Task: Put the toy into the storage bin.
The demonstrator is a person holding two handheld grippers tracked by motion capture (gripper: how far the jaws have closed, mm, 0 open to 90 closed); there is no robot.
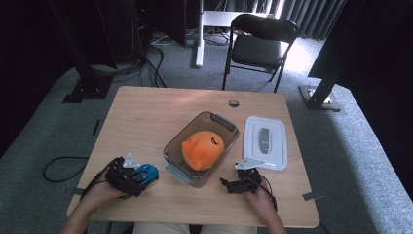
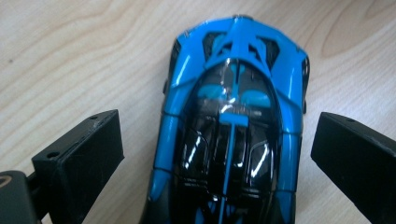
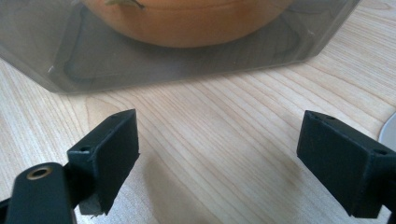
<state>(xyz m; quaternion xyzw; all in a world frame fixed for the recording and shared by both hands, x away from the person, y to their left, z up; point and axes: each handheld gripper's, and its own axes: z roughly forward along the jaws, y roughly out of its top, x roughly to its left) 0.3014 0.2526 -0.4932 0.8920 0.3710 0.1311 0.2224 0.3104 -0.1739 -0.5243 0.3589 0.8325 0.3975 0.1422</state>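
- The left claw [image 1: 141, 176] sits at about 7 o'clock on the wooden desk [image 1: 146, 117], and its jaws are spread wide with a blue toy car [image 1: 144, 173] between them.
- In the left gripper view the toy car [image 2: 233, 126] lies flat on the desk with a gap on each side, so the jaws flank it but aren't touching it. Blue body, glossy black canopy.
- The car sits just beside the near-left corner of the clear glass dish [image 1: 221, 124], roughly 9 o'clock from that corner.
- The dish is mid-desk with an orange plush toy [image 1: 203, 148] inside it, which has a small dark mark on top.
- The right claw [image 1: 233, 185] is at about 5 o'clock on the desk, jaws apart and holding nothing. In the right gripper view there's bare wood between them and the dish wall [image 3: 187, 60] at 12 o'clock.
- A white lid [image 1: 265, 142] lies flat at 3 o'clock from the dish, just beside it.
- A black folding chair [image 1: 258, 46] stands on the carpet past the far edge.
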